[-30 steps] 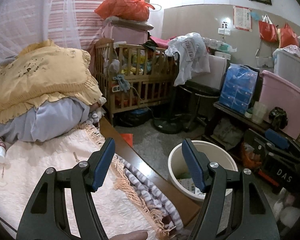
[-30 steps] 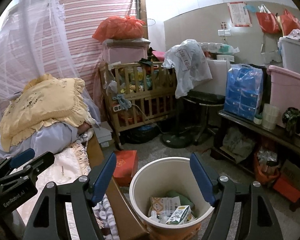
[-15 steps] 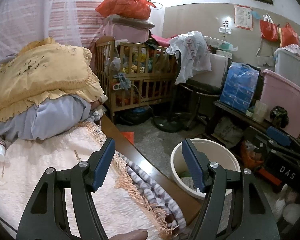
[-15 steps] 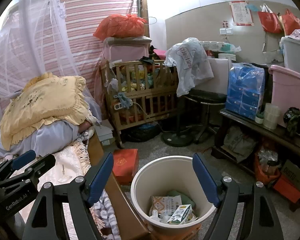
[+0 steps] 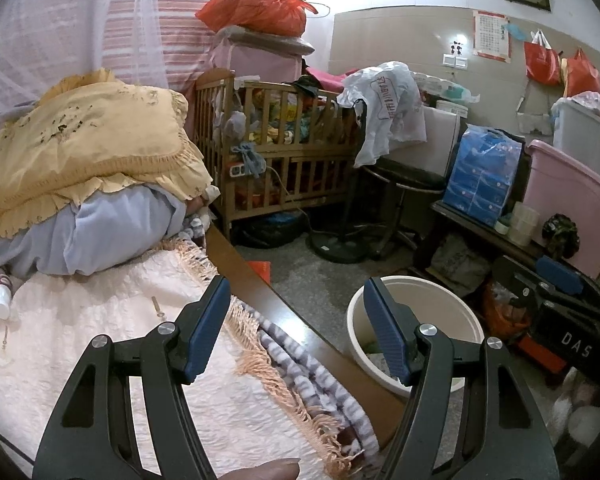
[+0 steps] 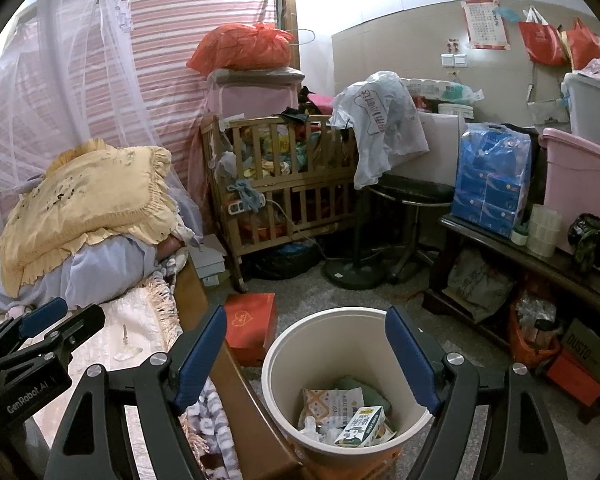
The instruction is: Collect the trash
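Widened slightly since before, right hand-held gripper [image 6: 306, 354] hangs empty above trash bin [image 6: 288, 344] holding carton [image 6: 361, 426].

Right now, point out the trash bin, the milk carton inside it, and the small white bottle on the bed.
trash bin [image 6: 284, 344], right wrist view, left rim.
milk carton [image 6: 362, 426], right wrist view, printed side.
small white bottle [image 5: 3, 300], left wrist view, body.

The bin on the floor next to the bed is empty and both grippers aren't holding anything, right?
Not quite. The bin is not empty: the right wrist view shows a small carton and crumpled wrappers inside it. The rest holds: it stands on the floor beside the bed, and the left gripper and right gripper are open, holding nothing.
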A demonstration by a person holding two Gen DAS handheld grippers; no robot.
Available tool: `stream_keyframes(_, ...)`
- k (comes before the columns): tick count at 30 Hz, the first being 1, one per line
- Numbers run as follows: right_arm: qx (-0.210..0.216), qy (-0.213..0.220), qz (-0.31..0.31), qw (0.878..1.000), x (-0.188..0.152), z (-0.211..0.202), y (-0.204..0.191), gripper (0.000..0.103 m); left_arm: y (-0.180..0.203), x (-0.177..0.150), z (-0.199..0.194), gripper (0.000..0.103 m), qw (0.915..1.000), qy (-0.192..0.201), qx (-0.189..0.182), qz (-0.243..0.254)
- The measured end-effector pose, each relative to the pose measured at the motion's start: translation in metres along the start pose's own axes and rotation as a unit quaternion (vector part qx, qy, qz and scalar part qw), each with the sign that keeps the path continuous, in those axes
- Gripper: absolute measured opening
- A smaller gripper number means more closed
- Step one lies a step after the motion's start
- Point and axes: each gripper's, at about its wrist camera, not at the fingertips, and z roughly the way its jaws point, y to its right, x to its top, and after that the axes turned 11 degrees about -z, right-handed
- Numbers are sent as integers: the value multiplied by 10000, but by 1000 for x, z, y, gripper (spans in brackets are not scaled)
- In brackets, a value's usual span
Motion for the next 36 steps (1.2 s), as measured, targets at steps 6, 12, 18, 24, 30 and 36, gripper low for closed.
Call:
stream_keyframes(6,19,-37,-27,10000,-3,5,1,79,-3,0,1,68,10000,-33,-5,-18)
stream_keyframes(12,31,-60,-24,10000,-4,7,1,79,-4,-3,2,68,10000,-51,11,-28)
stream_keyframes(18,18,-66,-31,10000,-5,6,0,80,-4,-4,2,68,10000,-57,11,-34)
stream_keyframes(24,24,-60,-28,10000,-5,6,0,80,-5,-9,4,68,9999,-89,21,-42)
stream_keyframes(30,26,-66,-28,10000,-4,6,1,81,-6,-9,5,68,9999,-102,15,-42)
stream_keyframes(36,39,-80,-26,10000,-7,7,1,81,-6,-9,5,68,9999,-101,28,-40)
